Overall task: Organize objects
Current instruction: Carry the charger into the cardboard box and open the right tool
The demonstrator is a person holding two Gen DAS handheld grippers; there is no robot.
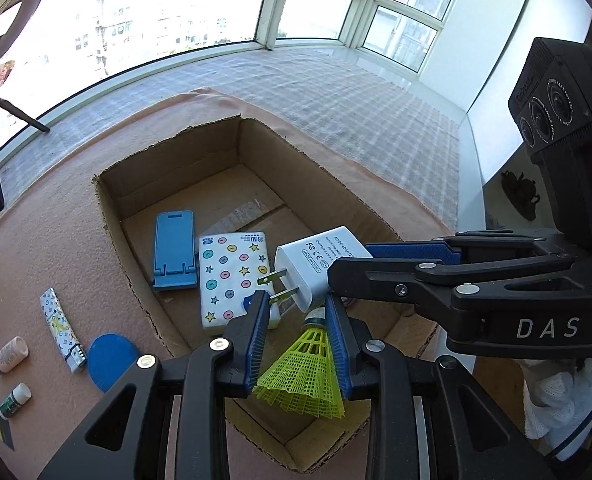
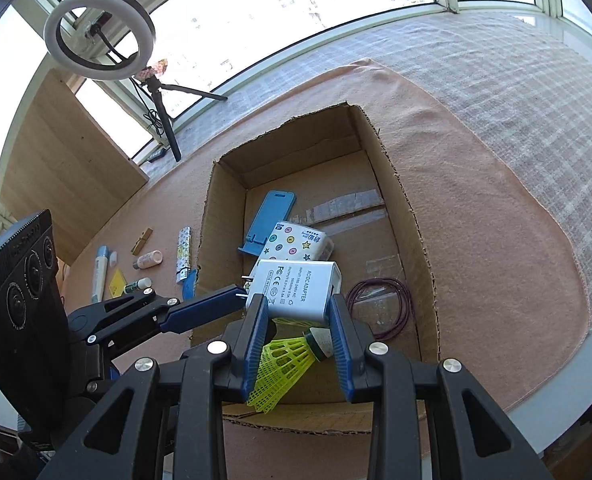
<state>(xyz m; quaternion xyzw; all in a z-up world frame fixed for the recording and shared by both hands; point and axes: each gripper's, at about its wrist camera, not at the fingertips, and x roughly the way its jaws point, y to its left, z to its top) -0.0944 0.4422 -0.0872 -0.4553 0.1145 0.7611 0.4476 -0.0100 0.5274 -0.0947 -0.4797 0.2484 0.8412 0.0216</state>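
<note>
Yellow mesh fills my left gripper (image 1: 298,330): its pads clamp the shuttlecock (image 1: 304,372) by the skirt, over the cardboard box (image 1: 107,200). That skirt looks feather-light and springy, so I judge a gentle squeeze low on the mesh is enough. To its right, my right gripper (image 2: 298,310) is closed on the white adapter (image 2: 296,288), gripped across its flat sides; it seems rigid, smooth and a bit slippery. Left of the left gripper, outside the box, a lighter (image 1: 61,328), blue disc (image 1: 109,360) and small bottles (image 1: 11,354) wait on the desk (image 1: 55,240). Below both grippers, a phone stand (image 1: 174,250), tissue pack (image 1: 231,280) and purple band (image 2: 384,308) crowd the box floor.
</note>
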